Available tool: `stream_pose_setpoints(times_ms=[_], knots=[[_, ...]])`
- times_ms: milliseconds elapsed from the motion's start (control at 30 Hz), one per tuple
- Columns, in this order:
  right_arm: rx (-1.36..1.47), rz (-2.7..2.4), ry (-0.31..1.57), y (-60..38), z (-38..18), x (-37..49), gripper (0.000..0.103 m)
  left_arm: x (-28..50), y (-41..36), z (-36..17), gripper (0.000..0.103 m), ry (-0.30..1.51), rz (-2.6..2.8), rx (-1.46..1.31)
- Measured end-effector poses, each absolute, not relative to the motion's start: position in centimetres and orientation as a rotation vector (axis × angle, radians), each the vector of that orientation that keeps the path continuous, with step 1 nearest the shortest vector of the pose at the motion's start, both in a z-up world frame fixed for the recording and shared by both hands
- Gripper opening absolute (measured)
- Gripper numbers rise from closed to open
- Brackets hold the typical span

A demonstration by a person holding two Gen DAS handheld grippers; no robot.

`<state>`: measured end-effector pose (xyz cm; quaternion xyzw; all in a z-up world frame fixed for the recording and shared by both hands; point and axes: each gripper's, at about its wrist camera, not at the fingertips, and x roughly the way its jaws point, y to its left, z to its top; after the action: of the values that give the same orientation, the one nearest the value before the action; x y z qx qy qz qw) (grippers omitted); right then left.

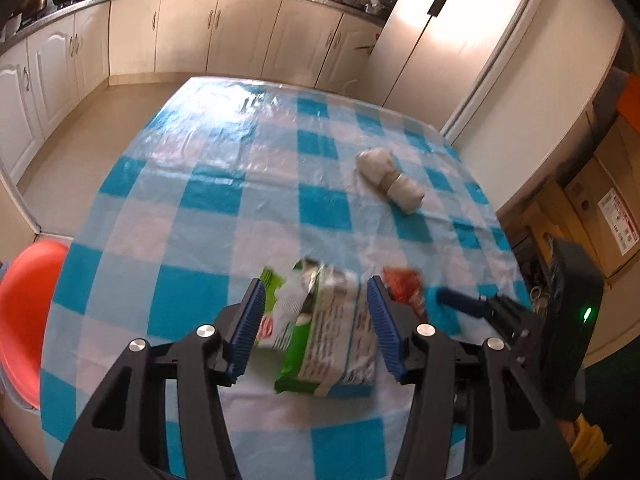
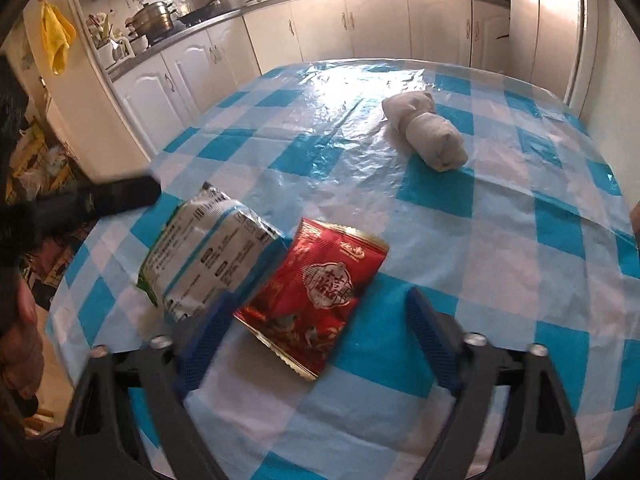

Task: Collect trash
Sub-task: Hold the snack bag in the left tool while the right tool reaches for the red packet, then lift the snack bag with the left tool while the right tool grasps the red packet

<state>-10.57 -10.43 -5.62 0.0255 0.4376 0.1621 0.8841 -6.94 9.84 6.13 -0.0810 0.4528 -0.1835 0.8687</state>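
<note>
From the left wrist, the left tongs (image 1: 316,320) hang over the near part of a bench (image 1: 208,184) covered in a blue-and-white checked plastic cloth. Their blue ribbed pads stand spread on either side of a green and white wrapper (image 1: 324,340) that lies flat on the cloth; a gap shows between each pad and the wrapper, so nothing is pinched. Just right of that wrapper a red wrapper (image 1: 404,288) peeks out behind the right pad, and the right tongs (image 1: 452,300) reach in from the right edge beside it, blurred. Farther up the bench, well apart from the wrappers, lies a rolled white bundle (image 1: 390,180). An orange-red chair (image 1: 28,316) sits off the left edge of the bench. From the right wrist, the right tongs (image 2: 316,340) are spread wide above the red wrapper (image 2: 316,296), which lies flat between the pads without being touched by them. The green and white wrapper (image 2: 208,252) lies just left of it, their edges touching or overlapping slightly. A dark finger of the left tongs (image 2: 120,196) enters from the left beside that wrapper. The white bundle (image 2: 426,132) rests farther back, right of centre.
</note>
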Motion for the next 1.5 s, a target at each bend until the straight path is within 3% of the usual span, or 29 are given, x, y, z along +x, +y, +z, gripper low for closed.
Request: stream_pose_setpoints(times_ms=[100,233,533,667,1067,1100,1167,1300,1333,1500], knots=[[0.037,0.311,0.901,-10.3,-5.7,-10.4,0.068,-7.3,10.0,5.4,0.075,0.967,-0.404,-0.17],[0.039,0.296,0.905,-10.4,-5.7,-10.1,0.067,-8.1,9.3,5.6,0.083,0.936,-0.457,-0.12],[0.107,0.18,0.911,-14.6,-5.6,-9.6,0.073,-8.6,6.2,3.7,0.084,0.961,-0.521,0.003],[0.167,0.217,0.897,-15.3,-5.1,-9.5,0.08,-9.1,4.8,3.2,0.084,0.92,-0.484,0.087],[0.089,0.308,0.882,-13.3,-4.7,-7.3,0.081,-8.6,3.6,2.2,0.084,0.827,-0.388,0.278],[0.077,0.318,0.881,-13.1,-4.8,-7.3,0.08,-8.5,3.9,2.2,0.083,0.827,-0.38,0.277],[0.049,0.323,0.899,-12.7,-5.2,-7.2,0.066,-8.3,4.2,2.2,0.083,0.829,-0.369,0.269],[-0.018,0.305,0.896,-11.9,-5.6,-7.3,0.06,-8.2,4.1,2.2,0.082,0.829,-0.354,0.279],[-0.027,0.296,0.893,-11.9,-5.7,-7.4,0.052,-8.2,3.8,2.2,0.082,0.829,-0.349,0.285],[-0.001,0.28,0.894,-12.4,-5.7,-7.7,0.049,-7.6,3.5,2.4,0.082,0.842,-0.366,0.274]])
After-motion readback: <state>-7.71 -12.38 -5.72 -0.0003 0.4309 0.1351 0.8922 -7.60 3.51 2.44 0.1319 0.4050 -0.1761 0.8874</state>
